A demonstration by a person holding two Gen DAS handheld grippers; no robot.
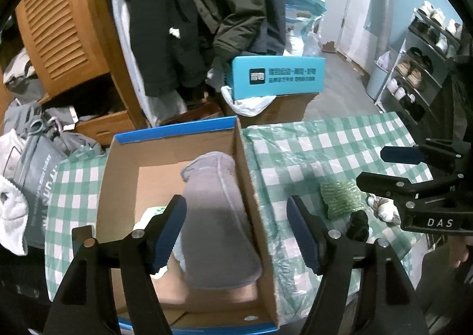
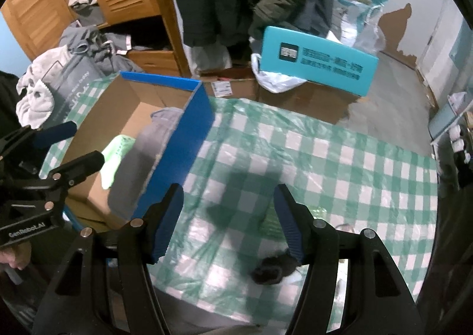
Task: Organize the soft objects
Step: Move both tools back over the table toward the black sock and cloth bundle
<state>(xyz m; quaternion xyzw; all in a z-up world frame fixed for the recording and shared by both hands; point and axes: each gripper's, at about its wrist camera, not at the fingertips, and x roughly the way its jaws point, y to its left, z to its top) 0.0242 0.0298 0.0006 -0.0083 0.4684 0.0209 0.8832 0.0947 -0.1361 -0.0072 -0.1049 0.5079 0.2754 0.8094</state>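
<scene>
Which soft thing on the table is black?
The small black bundle, near the table's front edge. Beside it, the knobbly one is green and the other whitish.

Black gripper (image 1: 236, 231), blue ribbed pads (image 1: 170, 234)

one cardboard box (image 1: 251, 175) on the desk (image 1: 340, 142), holding two soft items: one grey cloth (image 1: 218, 216), one pale green one (image 2: 118, 151). three soft items lie outside: green (image 1: 340, 196), black (image 1: 359, 224), whitish (image 1: 384, 207).

Left gripper (image 1: 236, 234) open, empty, above grey cloth (image 1: 218, 216) in cardboard box (image 1: 257, 187).
</scene>
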